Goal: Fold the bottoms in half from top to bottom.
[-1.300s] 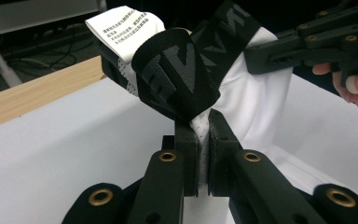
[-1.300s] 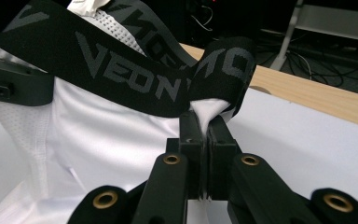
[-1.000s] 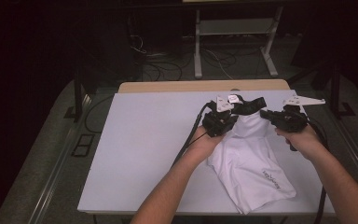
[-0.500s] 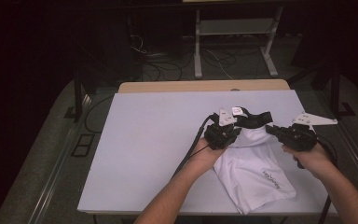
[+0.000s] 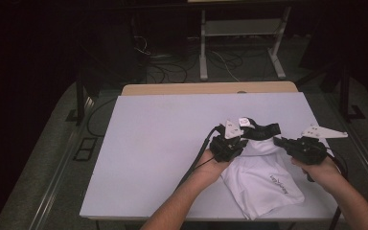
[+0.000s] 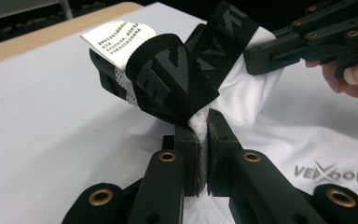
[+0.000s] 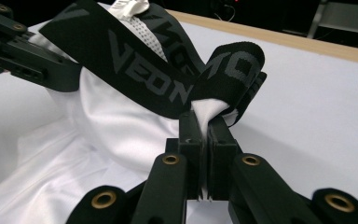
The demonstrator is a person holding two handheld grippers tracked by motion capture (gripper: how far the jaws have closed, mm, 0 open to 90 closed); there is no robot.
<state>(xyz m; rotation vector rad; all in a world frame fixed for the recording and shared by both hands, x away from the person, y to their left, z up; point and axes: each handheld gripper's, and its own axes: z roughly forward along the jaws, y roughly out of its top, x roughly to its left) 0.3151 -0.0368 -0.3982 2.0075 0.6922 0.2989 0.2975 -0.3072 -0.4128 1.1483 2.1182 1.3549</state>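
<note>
A pair of white shorts [image 5: 261, 184] with a black lettered waistband [image 5: 261, 132] lies on the near right of the white table [image 5: 163, 139]. My left gripper [image 5: 237, 143] is shut on the white fabric just below the waistband [image 6: 177, 79] at the garment's left side. A white care label [image 6: 116, 39] sticks up from the band. My right gripper [image 5: 281, 142] is shut on the white fabric under the waistband [image 7: 168, 88] at the right side. The band is lifted and twisted between the two grippers, while the legs rest on the table.
A wooden strip [image 5: 211, 88] runs along the table's far edge. Beyond it stand a white metal frame [image 5: 242, 43] and loose cables [image 5: 148, 52] on the dark floor. Bare table surface spreads to the left and behind the shorts.
Both grippers have drawn toward the person with the waistband held between them, and the shorts have slid a little nearer the front edge.
</note>
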